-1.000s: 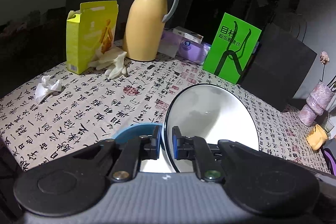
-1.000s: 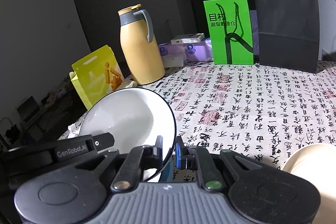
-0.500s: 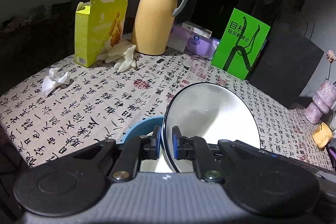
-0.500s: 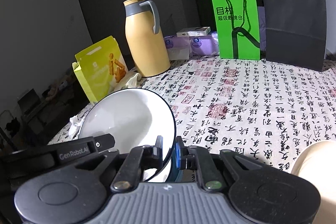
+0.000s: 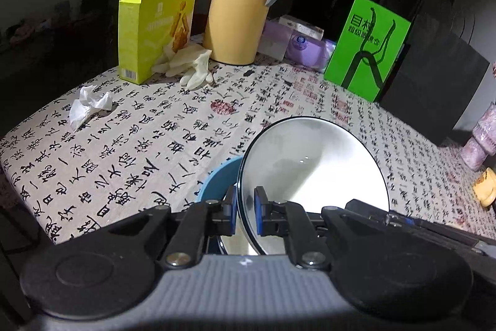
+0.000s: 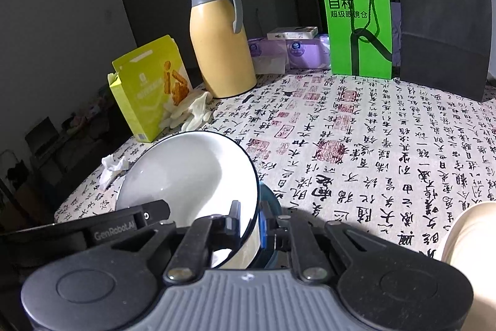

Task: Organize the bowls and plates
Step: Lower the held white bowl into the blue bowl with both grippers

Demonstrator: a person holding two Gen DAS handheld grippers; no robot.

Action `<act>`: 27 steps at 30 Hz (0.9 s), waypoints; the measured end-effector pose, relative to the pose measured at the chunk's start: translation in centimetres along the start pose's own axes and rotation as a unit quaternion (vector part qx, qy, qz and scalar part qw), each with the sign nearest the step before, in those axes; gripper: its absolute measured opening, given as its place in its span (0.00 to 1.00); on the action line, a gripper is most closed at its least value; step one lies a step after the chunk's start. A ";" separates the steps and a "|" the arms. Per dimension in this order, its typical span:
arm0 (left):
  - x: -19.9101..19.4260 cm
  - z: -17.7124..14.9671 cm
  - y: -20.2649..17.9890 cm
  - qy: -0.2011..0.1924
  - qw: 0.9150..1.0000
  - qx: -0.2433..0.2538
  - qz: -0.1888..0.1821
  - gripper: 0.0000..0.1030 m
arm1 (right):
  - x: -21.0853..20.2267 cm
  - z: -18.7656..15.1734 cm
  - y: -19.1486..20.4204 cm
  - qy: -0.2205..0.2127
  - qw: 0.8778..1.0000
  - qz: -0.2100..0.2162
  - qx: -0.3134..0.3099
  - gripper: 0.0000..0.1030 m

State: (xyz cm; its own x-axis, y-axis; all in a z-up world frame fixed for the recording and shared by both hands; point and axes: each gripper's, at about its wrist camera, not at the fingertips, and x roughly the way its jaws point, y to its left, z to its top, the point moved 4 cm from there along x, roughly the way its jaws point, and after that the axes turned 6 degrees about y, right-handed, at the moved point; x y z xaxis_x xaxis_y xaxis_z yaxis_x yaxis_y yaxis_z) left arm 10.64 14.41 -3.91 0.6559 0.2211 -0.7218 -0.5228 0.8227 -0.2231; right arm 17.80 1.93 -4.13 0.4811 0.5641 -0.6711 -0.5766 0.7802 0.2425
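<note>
A white bowl with a dark rim (image 5: 313,166) is held between both grippers, tilted, over the table. My left gripper (image 5: 245,213) is shut on the bowl's near rim. My right gripper (image 6: 250,222) is shut on the opposite rim of the same white bowl (image 6: 189,172). A blue bowl (image 5: 217,182) sits just below and behind it on the table; a dark teal edge of the blue bowl (image 6: 272,200) shows in the right wrist view. The left gripper's black body (image 6: 114,228) shows in the right wrist view.
On the calligraphy tablecloth (image 5: 139,138) stand a yellow thermos (image 5: 245,2), an open yellow box (image 5: 155,24), pale gloves (image 5: 192,64), a crumpled tissue (image 5: 86,104), purple tissue packs (image 5: 303,42), a green bag (image 5: 369,48) and a black bag (image 6: 443,27). A cream object (image 6: 471,238) lies at right.
Both grippers with the white bowl have moved nearer the thermos and box, which look larger in both views. The grips on the rim are unchanged.
</note>
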 end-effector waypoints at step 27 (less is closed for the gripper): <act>1.3 -0.4 0.3 0.032 0.999 0.015 0.008 0.11 | 1.3 -0.5 0.2 0.017 1.000 -0.019 -0.019 0.10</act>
State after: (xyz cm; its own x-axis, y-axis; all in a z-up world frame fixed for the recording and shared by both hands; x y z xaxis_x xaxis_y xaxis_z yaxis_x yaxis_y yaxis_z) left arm 11.08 14.76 -5.21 0.6114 0.2004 -0.7655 -0.5153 0.8350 -0.1930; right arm 17.96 2.67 -5.34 0.4801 0.5250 -0.7027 -0.5838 0.7892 0.1907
